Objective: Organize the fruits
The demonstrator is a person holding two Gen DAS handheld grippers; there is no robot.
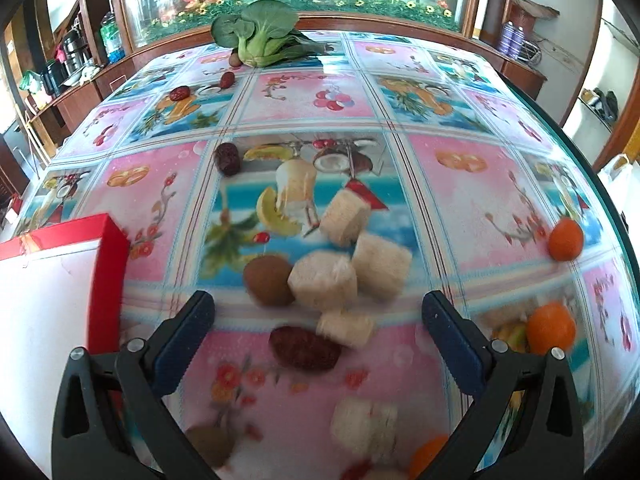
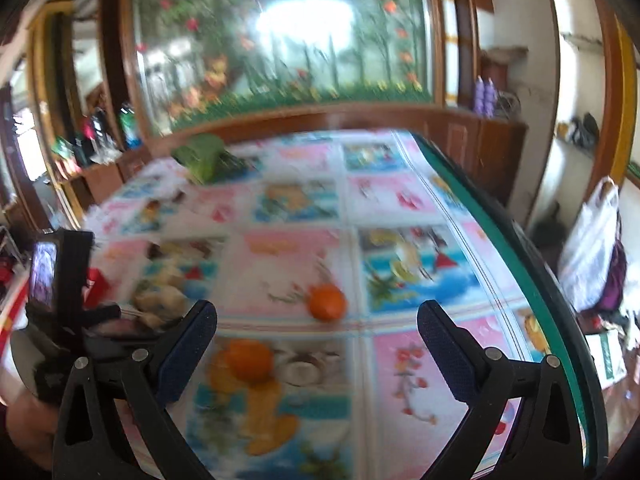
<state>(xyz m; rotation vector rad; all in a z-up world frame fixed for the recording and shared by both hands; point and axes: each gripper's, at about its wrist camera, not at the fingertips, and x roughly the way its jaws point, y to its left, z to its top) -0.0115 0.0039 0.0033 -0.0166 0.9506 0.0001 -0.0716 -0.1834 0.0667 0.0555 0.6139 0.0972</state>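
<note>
My left gripper [image 1: 318, 312] is open and empty, low over the table. Between and just ahead of its fingers lie a dark red date [image 1: 304, 348], a brown kiwi [image 1: 269, 280] and several pale cut chunks [image 1: 323, 280]. More dates [image 1: 228, 159] lie farther back. Oranges sit at the right [image 1: 565, 239] and near right [image 1: 551, 328]. My right gripper [image 2: 317, 320] is open and empty above the table; two oranges lie ahead of it [image 2: 327, 302] and near its left finger [image 2: 249, 359]. The right view is blurred.
A red-and-white box [image 1: 108, 264] stands at the left by the left finger. A green bok choy [image 1: 260, 36] lies at the table's far edge. The glass table edge [image 2: 532, 280] runs along the right. The left gripper's body [image 2: 68, 280] shows at left in the right view.
</note>
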